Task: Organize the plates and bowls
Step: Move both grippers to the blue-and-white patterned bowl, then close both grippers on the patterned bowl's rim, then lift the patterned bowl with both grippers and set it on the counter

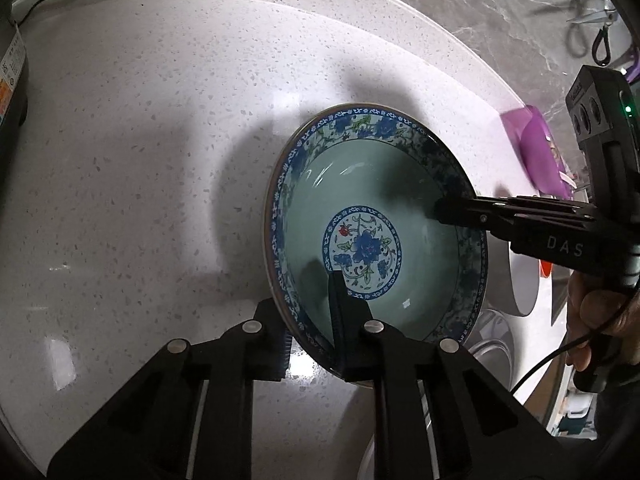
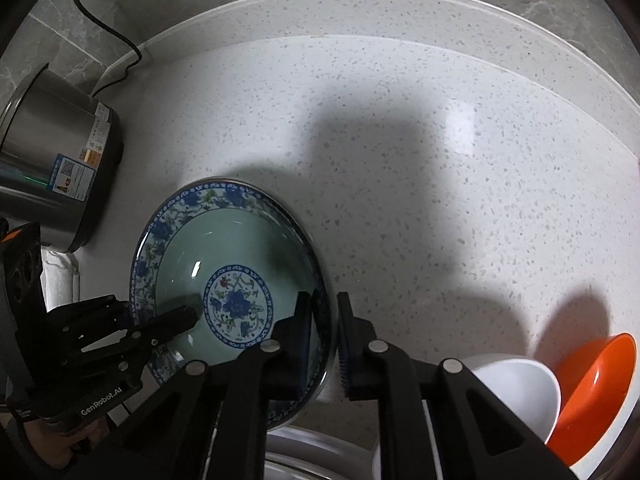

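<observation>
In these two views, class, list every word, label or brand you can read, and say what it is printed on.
"DAS": on the right hand-held gripper, along its arm, left wrist view.
"GenRobot.AI": on the body of the left hand-held gripper, right wrist view.
Stickers on the steel cooker: a QR code and small print, too small to read.
Label at the left wrist view's left edge: blurred, unreadable.
The patterned bowl carries only a floral pattern.

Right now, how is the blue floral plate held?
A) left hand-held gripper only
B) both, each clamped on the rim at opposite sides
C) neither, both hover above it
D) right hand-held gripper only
B: in each wrist view that hand-held gripper's own fingers straddle the blue floral plate rim, left hand-held gripper on one side, right hand-held gripper on the opposite side, one finger inside the rim and one outside, pads closed on it.
</observation>
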`<state>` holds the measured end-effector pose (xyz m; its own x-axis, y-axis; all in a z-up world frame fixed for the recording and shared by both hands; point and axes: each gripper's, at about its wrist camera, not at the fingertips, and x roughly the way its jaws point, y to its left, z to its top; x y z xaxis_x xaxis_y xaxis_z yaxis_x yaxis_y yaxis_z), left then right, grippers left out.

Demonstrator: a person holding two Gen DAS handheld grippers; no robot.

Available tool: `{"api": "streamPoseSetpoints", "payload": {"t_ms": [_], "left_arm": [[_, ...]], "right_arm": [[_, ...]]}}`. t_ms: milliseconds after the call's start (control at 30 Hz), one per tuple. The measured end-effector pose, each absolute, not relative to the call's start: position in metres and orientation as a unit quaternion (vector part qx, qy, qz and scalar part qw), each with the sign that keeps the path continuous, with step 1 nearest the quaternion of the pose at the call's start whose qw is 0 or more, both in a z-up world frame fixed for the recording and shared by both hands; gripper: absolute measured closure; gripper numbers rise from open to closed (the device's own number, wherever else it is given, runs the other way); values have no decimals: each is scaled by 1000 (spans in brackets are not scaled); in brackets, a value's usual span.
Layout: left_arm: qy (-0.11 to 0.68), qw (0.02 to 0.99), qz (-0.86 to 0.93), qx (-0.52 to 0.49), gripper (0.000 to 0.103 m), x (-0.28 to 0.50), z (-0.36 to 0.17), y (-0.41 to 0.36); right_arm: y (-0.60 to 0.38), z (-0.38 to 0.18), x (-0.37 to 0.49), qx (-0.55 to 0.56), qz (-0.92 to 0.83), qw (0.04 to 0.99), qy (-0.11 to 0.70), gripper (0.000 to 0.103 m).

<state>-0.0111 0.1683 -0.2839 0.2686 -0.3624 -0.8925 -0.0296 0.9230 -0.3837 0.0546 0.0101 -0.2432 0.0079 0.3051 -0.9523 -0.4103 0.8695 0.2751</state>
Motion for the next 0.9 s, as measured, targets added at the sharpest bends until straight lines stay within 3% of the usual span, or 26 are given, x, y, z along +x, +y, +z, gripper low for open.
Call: {"api": "streamPoseSetpoints", "payload": {"t_ms": [233,400,633,900], "left_arm": [[588,785,-115,-156,89,-22,-262,173],[577,790,-150,-143,89,-34,-226,152],[578,775,-223,-129,89,-74,-193,92],[590,763,-237,-112,89,-118,-191,3]], "right_arm": [[1,-235,49,-9,259,712,653,91],[-27,-196,31,13,250,735,630,91],[-96,-144,-23,56,213,765,606,92],[-179,-140,-76,91,196,765,607,92]]}}
